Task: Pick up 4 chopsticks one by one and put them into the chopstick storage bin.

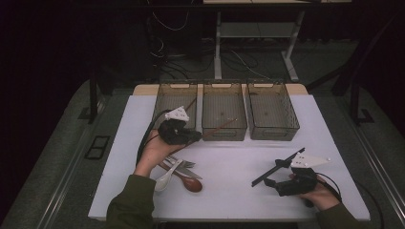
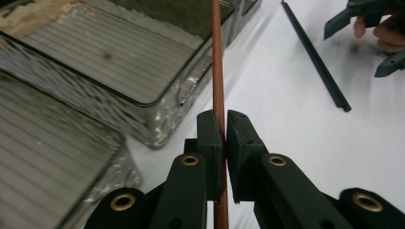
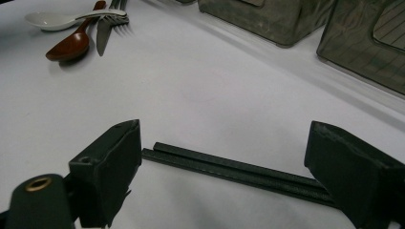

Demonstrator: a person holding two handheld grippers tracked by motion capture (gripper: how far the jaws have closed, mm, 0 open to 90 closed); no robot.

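The left claw (image 2: pixel 223 138) is squeezed tight on a long thin brown wooden chopstick (image 2: pixel 218 71), and the stick's far end pokes over the front edge of the middle see-through plastic bin (image 1: pixel 224 110) on the white tabletop (image 1: pixel 229 162). The right claw (image 3: pixel 224 167) is wide open and holds nothing, with a pair of black chopsticks (image 3: pixel 229 168) lying flat on the tabletop between its jaws. A white spoon (image 1: pixel 167 177), a brown spoon (image 1: pixel 190 183) and a silver fork (image 1: pixel 184 163) lie in a pile near the person's left arm.

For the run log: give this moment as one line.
left gripper: shut on brown chopstick | right gripper: open over black chopsticks
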